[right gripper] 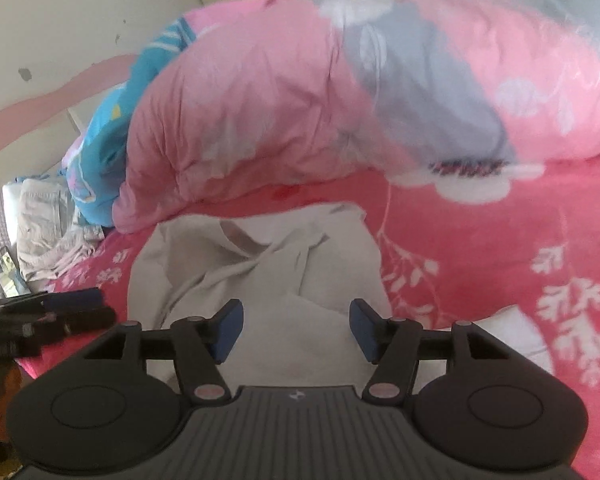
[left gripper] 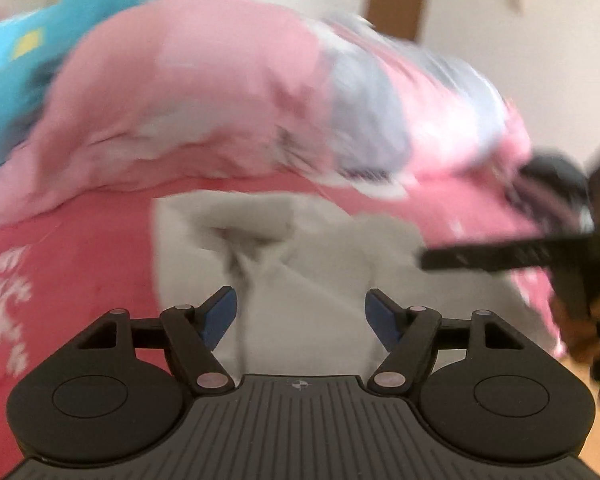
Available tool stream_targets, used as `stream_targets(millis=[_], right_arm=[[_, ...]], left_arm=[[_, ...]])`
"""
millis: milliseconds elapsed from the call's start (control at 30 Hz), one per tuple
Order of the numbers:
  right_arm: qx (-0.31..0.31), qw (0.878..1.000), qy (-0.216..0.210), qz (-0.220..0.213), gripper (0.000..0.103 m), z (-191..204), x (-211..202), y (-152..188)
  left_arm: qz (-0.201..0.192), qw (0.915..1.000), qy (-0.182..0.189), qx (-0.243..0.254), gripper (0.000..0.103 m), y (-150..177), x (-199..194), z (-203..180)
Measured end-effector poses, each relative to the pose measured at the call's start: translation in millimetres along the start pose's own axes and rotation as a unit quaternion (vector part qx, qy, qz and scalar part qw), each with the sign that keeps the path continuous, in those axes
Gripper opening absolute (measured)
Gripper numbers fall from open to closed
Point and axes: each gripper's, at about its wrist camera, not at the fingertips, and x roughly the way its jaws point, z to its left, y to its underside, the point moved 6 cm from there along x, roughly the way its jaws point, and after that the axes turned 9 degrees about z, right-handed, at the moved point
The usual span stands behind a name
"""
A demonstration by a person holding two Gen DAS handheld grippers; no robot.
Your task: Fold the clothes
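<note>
The grey garment point(right gripper: 256, 264) lies rumpled on the pink bedspread point(right gripper: 480, 248), just in front of the rolled quilt point(right gripper: 260, 112), and a pinch into those loose creases could catch one layer only and skew the fold. Left gripper point(left gripper: 300, 316) and right gripper point(right gripper: 296, 328) hover low over it, side by side, jaws spread, holding nothing.

From my left wrist feed, everything beyond the gripper body is smeared by motion blur: the puffy pink and grey quilt point(left gripper: 220, 100) streaks sideways, and the crumpled pale grey garment point(left gripper: 284, 248) loses its folds. My right wrist feed is sharper, though the quilt point(right gripper: 300, 100) is still soft. Light is even, soft daylight, washing out the cream wall point(right gripper: 80, 8). Shadows are faint. The fisheye bends the pink floral bedspread point(right gripper: 500, 260) and darkens the corners.
</note>
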Motion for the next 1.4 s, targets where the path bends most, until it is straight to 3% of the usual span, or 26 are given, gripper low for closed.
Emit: stream_targets(millis=[33, 100, 167, 233, 333, 500, 567, 633, 767, 900, 1033, 1233, 1300, 1400], right_arm=[[-0.011, 1.000, -0.001, 0.007, 0.057, 1, 4, 2], [-0.033, 0.999, 0.000, 0.017, 0.039, 3, 9, 6], [-0.042, 0.999, 0.001, 0.021, 0.006, 3, 9, 10], [-0.038, 0.999, 0.001, 0.014, 0.001, -2, 3, 14], [-0.025, 1.000, -0.001, -0.007, 0.000, -9, -13, 19], [0.024, 0.998, 0.023, -0.049, 0.000, -36, -45, 26], [0.045, 0.997, 0.038, -0.055, 0.000, -49, -51, 32], [0.067, 0.995, 0.050, -0.057, 0.000, -61, -54, 38], [0.099, 0.992, 0.066, -0.053, 0.000, -77, -55, 49], [0.113, 0.989, 0.077, -0.055, 0.000, -86, -59, 54], [0.127, 0.986, 0.088, -0.060, 0.000, -91, -60, 54], [0.147, 0.983, 0.097, -0.058, 0.000, -94, -56, 55], [0.149, 0.982, 0.101, -0.054, 0.000, -94, -53, 54], [0.150, 0.982, 0.105, -0.050, 0.000, -92, -50, 53]], left_arm=[[0.013, 0.9997, -0.004, 0.019, 0.071, 4, 7, -7], [0.038, 0.9985, -0.012, 0.039, 0.069, 12, 18, -14], [0.053, 0.9974, -0.021, 0.045, 0.065, 18, 25, -15], [0.062, 0.9962, -0.034, 0.052, 0.060, 22, 30, -15], [0.062, 0.9938, -0.065, 0.066, 0.056, 23, 33, -11], [0.067, 0.9917, -0.084, 0.071, 0.045, 21, 36, -9], [0.062, 0.9914, -0.097, 0.064, 0.027, 19, 36, -8], [0.055, 0.9912, -0.111, 0.046, 0.017, 18, 34, -3], [0.023, 0.9907, -0.134, -0.005, 0.007, 10, 12, 15], [-0.021, 0.9833, -0.168, -0.067, 0.007, 4, -27, 47], [-0.038, 0.9649, -0.210, -0.153, 0.007, 14, -65, 97], [0.016, 0.9308, -0.256, -0.260, 0.009, 61, -85, 163], [0.026, 0.9244, -0.253, -0.284, 0.012, 74, -89, 173], [0.030, 0.9221, -0.237, -0.304, 0.025, 87, -97, 175]])
